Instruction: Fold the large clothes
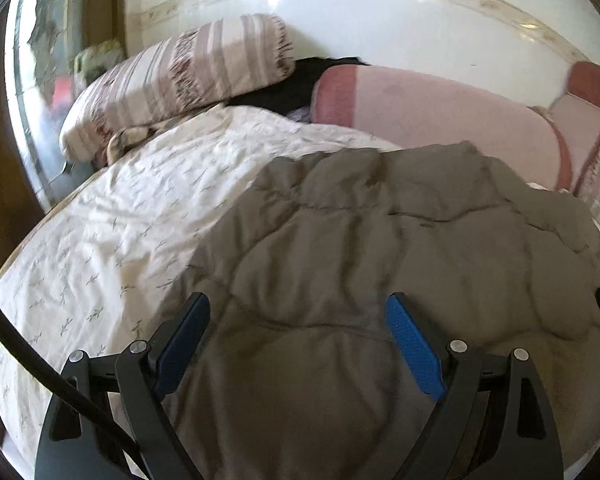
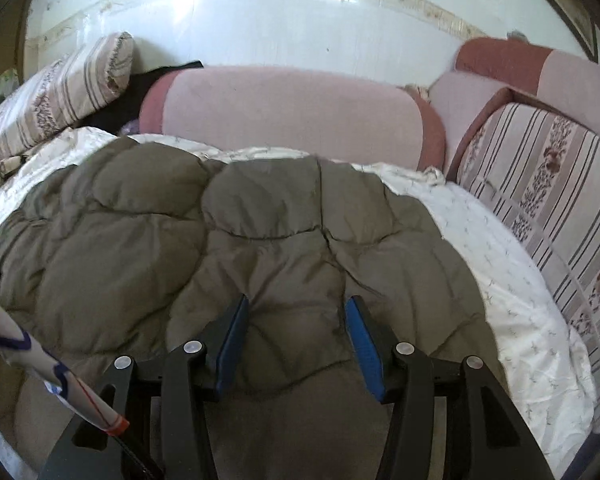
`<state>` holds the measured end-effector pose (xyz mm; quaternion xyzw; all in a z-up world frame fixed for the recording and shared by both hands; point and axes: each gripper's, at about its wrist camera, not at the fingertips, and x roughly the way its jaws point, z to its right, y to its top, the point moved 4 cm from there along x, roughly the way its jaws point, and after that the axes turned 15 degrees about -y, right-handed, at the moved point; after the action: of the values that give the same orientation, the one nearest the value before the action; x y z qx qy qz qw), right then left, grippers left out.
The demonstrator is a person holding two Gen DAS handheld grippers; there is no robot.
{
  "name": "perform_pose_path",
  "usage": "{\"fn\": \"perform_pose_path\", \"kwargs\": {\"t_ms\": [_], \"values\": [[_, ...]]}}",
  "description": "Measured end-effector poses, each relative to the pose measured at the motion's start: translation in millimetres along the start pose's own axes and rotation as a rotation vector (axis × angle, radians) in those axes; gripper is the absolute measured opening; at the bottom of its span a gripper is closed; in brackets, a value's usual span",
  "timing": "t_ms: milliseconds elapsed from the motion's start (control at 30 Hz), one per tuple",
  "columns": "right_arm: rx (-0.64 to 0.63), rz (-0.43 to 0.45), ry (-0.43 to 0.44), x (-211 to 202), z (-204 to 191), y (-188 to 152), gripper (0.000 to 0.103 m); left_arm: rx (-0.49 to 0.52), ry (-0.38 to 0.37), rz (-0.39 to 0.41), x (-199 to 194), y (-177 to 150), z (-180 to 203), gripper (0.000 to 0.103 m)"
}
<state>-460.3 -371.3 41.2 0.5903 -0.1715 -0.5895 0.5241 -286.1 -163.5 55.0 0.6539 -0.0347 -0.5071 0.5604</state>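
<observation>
We see the grey-brown padded jacket point(image 1: 380, 248) spread flat on the white sheet point(image 1: 112, 240) of the bed, with striped pillows point(image 2: 556, 184) and a pink bolster point(image 2: 284, 116) against the wall behind it. Our left gripper point(image 1: 298, 338) hangs over the jacket's near part with jaws wide apart and empty. Our right gripper point(image 2: 298, 338) hangs over the same jacket, jaws parted less widely, gripping nothing

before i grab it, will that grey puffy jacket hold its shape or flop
The quilted jacket will probably flop: it lies slumped and creased on the white sheet. Its puffed panels suggest it is light for its bulk. The smooth shell may slip between open fingers.
</observation>
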Motion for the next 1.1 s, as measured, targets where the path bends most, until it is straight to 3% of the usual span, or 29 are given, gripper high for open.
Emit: {"fn": "perform_pose_path", "kwargs": {"t_ms": [167,300,700,1100], "values": [[0.013,0.0,0.042,-22.1,4.8,-11.9,0.056,0.092,-0.021,0.013,-4.5,-4.5,25.0,0.089],[-0.01,0.002,0.042,-27.1,-2.1,-18.4,0.056,0.107,-0.02,-0.008,1.0,-8.6,30.5,0.089],[-0.028,-0.011,0.039,-23.7,-6.1,-25.0,0.056,0.099,-0.017,-0.005,1.1,-11.9,30.2,0.089],[0.005,0.029,0.051,-67.5,14.7,-40.8,0.056,0.052,-0.019,0.01,-33.1,-25.4,24.5,0.089]]}}
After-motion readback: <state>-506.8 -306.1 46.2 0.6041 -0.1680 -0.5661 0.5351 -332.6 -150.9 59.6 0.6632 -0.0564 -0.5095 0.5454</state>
